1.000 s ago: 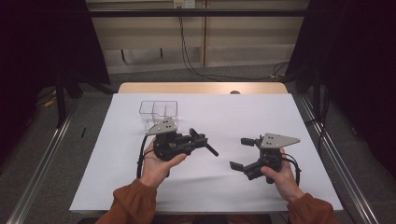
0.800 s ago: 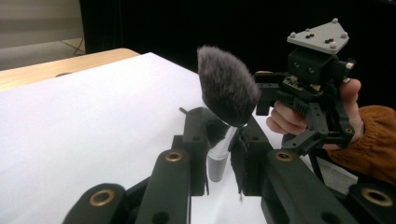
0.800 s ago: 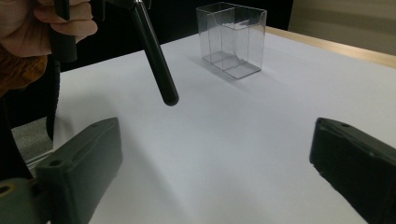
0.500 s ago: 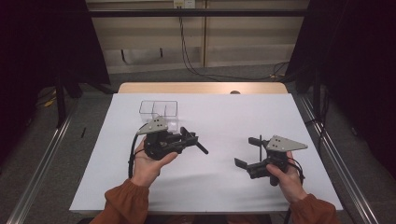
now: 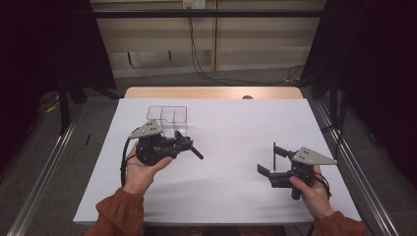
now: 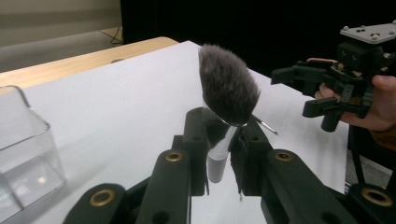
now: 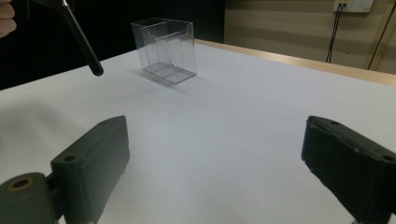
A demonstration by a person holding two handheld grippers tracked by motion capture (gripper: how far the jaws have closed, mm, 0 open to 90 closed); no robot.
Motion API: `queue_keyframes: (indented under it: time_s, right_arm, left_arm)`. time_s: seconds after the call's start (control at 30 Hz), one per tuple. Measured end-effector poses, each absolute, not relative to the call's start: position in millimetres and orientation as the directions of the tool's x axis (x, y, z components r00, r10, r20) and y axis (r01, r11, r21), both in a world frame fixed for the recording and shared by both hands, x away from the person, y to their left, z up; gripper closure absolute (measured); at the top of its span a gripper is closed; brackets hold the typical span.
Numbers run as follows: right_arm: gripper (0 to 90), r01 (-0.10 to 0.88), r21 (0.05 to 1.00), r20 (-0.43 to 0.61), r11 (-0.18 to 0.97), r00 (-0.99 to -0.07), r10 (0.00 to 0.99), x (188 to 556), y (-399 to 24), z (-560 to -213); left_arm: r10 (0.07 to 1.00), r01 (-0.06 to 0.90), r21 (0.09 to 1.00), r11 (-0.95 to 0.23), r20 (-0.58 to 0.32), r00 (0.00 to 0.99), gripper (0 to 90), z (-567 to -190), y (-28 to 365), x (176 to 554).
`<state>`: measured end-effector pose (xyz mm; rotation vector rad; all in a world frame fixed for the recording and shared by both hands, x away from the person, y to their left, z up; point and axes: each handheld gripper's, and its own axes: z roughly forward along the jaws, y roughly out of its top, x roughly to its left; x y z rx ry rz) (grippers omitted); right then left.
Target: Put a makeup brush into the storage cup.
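A makeup brush with a grey bristle head (image 6: 229,86) and a silver collar is clamped between the jaws of my left gripper (image 6: 222,130). In the high view my left gripper (image 5: 183,142) hangs over the table's left half, and the brush's black handle (image 5: 195,152) pokes out to the right. The handle's end (image 7: 84,42) also shows in the right gripper view. A clear plastic box (image 5: 169,115) stands just beyond the left gripper. My right gripper (image 5: 268,160) is at the near right, open, with nothing between its jaws (image 7: 219,154).
A white sheet (image 5: 231,123) covers the table, with a wooden strip (image 5: 211,92) along the far edge. A thin dark stick (image 6: 264,123) lies on the sheet past the brush. Metal rails (image 5: 354,167) run beside the table.
My left gripper has carried the brush to the left, closer to the clear box. The right gripper has drifted to the right and towards the near edge, still open.
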<state>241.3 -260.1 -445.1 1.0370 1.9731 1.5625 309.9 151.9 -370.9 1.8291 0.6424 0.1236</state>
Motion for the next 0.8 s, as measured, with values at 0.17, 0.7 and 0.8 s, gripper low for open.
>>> queue_keyframes:
  time_s: [0.17, 0.7, 0.8]
  right_arm:
    - [5.3, 0.29, 0.953, 0.11, 0.09, -0.605, 0.789, 234, -263, -446]
    - [0.0, 0.27, 0.961, 0.092, 0.06, -0.517, 0.851, 212, -280, -450]
    - [0.0, 0.276, 0.959, 0.097, 0.057, -0.513, 0.853, 211, -281, -452]
  left_arm:
    - [0.504, 0.374, 0.899, -0.227, -0.22, 0.835, 77.5, -373, 159, 311]
    - [0.552, 0.416, 0.879, -0.234, -0.232, 0.801, 77.6, -374, 179, 319]
    - [0.555, 0.417, 0.877, -0.238, -0.23, 0.799, 77.6, -373, 180, 318]
